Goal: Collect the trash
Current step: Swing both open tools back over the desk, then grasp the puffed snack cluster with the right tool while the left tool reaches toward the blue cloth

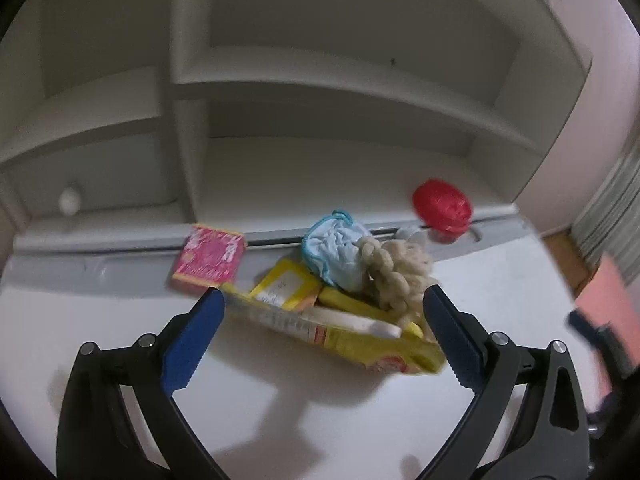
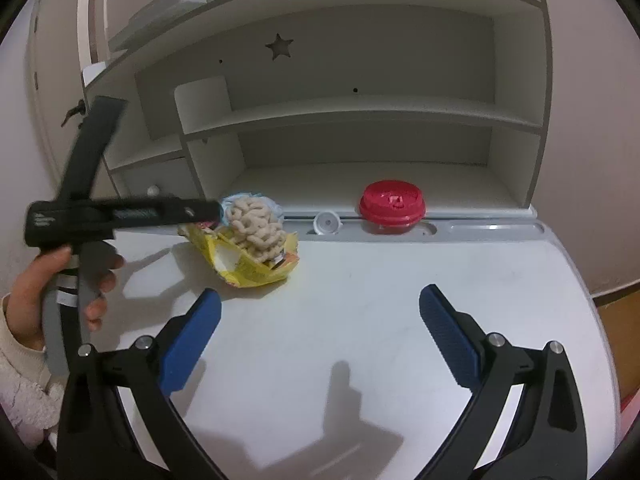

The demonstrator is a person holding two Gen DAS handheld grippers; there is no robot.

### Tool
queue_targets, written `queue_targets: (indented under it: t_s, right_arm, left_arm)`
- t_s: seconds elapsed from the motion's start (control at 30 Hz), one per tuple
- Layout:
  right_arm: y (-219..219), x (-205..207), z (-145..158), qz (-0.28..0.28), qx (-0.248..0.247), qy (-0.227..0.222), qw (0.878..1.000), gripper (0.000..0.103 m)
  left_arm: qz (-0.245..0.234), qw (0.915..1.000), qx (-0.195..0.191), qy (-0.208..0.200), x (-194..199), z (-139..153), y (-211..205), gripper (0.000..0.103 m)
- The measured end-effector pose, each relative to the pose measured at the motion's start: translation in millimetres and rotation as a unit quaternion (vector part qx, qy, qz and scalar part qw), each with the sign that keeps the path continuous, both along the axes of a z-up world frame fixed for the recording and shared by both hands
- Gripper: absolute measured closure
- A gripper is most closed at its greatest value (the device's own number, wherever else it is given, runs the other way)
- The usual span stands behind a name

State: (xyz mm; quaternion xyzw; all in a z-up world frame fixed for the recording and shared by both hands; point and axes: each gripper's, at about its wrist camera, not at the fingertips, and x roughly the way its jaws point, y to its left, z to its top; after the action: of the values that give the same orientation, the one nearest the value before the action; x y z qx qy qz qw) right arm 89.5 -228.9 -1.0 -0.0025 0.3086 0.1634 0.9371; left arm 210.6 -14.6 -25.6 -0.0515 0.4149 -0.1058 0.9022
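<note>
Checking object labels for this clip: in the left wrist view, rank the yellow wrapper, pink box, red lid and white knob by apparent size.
Largest to smallest as they look:
1. yellow wrapper, though it lies nearest the camera, which inflates it
2. pink box
3. red lid, close to the box, so that order is unsure
4. white knob

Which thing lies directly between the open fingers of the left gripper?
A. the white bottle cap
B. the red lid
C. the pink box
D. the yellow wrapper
D. In the left wrist view the left gripper is open on both sides of the yellow wrapper; the pink box and the red lid lie farther back.
</note>
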Motion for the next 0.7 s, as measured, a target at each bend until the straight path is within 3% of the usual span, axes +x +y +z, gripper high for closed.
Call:
queue_targets:
  t_s: [0.1, 0.23, 0.43, 0.53, 0.67, 0.7]
  right_arm:
    - [3.8, 16.9, 11.3, 0.005, -0.007, -0.012, 1.0, 0.007]
    - [18.0, 50.6, 19.2, 0.024, 0.013, -0.008, 1.0, 0.007]
    - [53.8, 92.0, -1.8, 0.077, 0.055, 0.062, 0.994, 0.008]
    - [60.1, 102.9, -12.3, 0.092, 0.065, 0.096, 0.989, 0.013]
    - [65.0, 105.9, -11.3, 0.104, 0.058, 0.1, 0.988, 0.018]
    - [68.0, 108.0, -12.2, 0.108, 0.056, 0.104, 0.987, 0.023]
  left_arm:
    - [0.008, 0.9999, -0.005, -0.008, -0.9, -8.7, 7.8, 0.007]
    - [0.004, 0.9999, -0.004, 0.009, 5.8, -16.6, 18.7, 0.007]
    - [0.002, 0.9994, -0.021, 0.028, 10.2, -20.2, 33.1, 0.007]
    - [-0.005, 0.9995, 0.008, 0.03, 8.4, -20.1, 30.5, 0.007]
    - [-0.022, 0.9988, 0.006, 0.043, 6.7, -15.3, 35.9, 0.007]
    - [-0.027, 0.9986, 0.011, 0.045, 6.2, -15.0, 37.2, 0.007]
